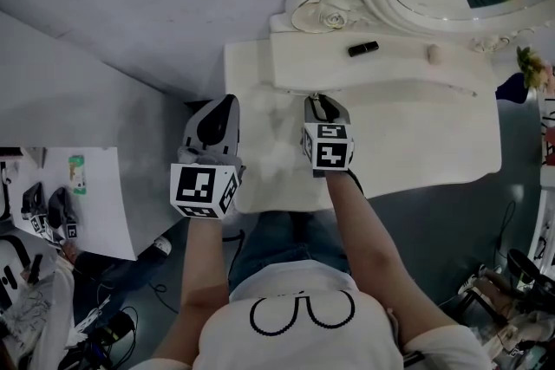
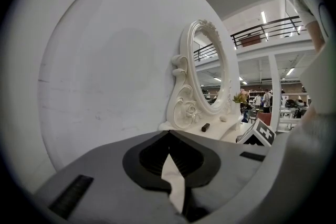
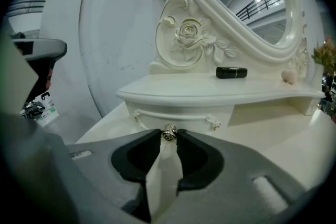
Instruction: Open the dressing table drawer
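Right gripper [image 3: 168, 138] jaws clamped on small metal knob [image 3: 168, 132] of drawer [image 3: 181, 115]. Drawer looks closed, set under raised shelf [image 3: 210, 93] at back of dressing table [image 3: 310, 139]. Left gripper [image 2: 169, 135] alongside, jaws together, empty. Beyond: black case [image 3: 231, 72] on shelf, oval mirror [image 3: 247, 2].

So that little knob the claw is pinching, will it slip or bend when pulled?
Probably rigid: the knob looks like metal. It is small, rounded and shiny, so the right claw pinching it might slip. The drawer looks shallow, so likely light to pull.
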The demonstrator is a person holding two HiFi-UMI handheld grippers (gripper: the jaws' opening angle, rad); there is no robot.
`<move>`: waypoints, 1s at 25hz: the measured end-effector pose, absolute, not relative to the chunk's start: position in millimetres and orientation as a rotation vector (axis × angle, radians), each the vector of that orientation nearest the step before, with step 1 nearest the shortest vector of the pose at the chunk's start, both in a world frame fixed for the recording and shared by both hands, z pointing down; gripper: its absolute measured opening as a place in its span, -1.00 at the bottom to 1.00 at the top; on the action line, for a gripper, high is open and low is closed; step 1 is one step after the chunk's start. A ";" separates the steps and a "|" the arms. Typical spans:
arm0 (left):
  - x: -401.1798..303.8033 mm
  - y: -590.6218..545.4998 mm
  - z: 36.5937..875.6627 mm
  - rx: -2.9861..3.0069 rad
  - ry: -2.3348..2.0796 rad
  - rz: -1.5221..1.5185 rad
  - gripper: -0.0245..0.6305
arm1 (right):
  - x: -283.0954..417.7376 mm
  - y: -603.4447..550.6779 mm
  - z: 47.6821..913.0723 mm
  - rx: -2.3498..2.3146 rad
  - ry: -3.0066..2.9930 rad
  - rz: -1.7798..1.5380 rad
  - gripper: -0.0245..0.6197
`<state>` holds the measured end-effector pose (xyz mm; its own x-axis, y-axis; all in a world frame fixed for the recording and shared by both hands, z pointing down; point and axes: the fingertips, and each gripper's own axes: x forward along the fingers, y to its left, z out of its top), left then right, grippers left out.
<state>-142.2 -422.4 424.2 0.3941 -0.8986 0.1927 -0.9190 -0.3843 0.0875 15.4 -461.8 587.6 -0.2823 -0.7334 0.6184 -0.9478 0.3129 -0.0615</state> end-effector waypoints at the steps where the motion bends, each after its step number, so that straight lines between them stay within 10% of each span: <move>1: -142.0 -421.7 424.5 2.467 -1.627 0.167 -0.93 | 15.5 -459.9 587.8 1.483 -2.101 0.589 -0.64; 25: -137.5 -402.1 429.5 2.466 -1.594 0.151 -0.93 | 21.5 -403.6 589.7 1.441 -2.070 0.612 -0.64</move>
